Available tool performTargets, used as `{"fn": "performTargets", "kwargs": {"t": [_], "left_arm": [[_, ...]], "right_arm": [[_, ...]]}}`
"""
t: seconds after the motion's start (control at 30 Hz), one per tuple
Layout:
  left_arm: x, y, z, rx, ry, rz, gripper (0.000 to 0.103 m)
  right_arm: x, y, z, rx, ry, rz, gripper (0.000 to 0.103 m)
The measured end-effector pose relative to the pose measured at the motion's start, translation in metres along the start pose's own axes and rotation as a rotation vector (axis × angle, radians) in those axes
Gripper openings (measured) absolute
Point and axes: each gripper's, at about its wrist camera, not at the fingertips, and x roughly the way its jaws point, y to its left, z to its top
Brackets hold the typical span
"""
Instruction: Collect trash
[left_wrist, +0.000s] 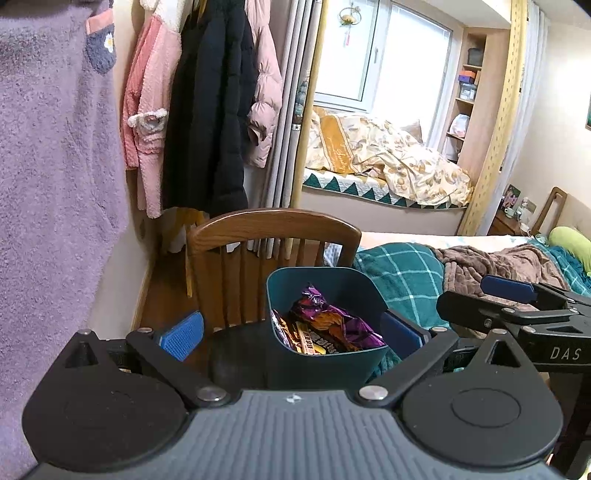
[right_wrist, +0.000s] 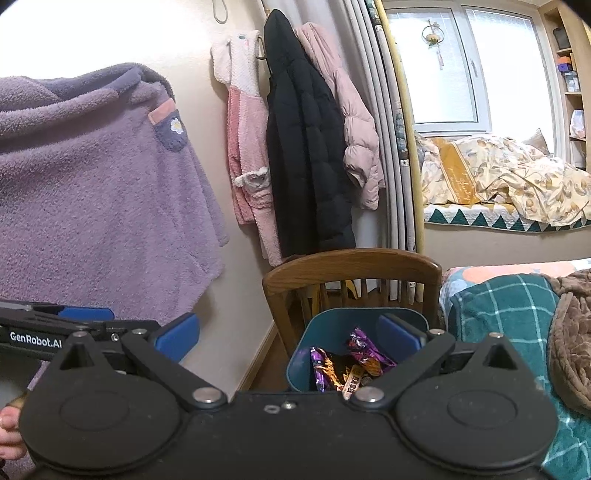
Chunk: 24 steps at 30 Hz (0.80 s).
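On the wooden chair, the teal bin holds purple snack wrappers. Left gripper and right gripper both stand spread wide, empty. Risk: a finger clipping the bin rim could tip it off the seat.

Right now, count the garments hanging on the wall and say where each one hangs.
4. The purple fleece hangs farthest left, then the pink robe, the black coat, and the pink puffer jacket beside the curtain. More may be hidden behind them.

Bin w/ wrappers on chair
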Motion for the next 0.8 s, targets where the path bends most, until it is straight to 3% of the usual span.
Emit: {"fn": "performTargets", "kwargs": {"t": [0.8], "left_arm": [[-0.0028,0.0042,-0.0049,-0.027,-0.012,0.011,0.103]], "right_arm": [[0.0030,0.0043,-0.0036,0.004,0.011,-0.019,0.103]]}}
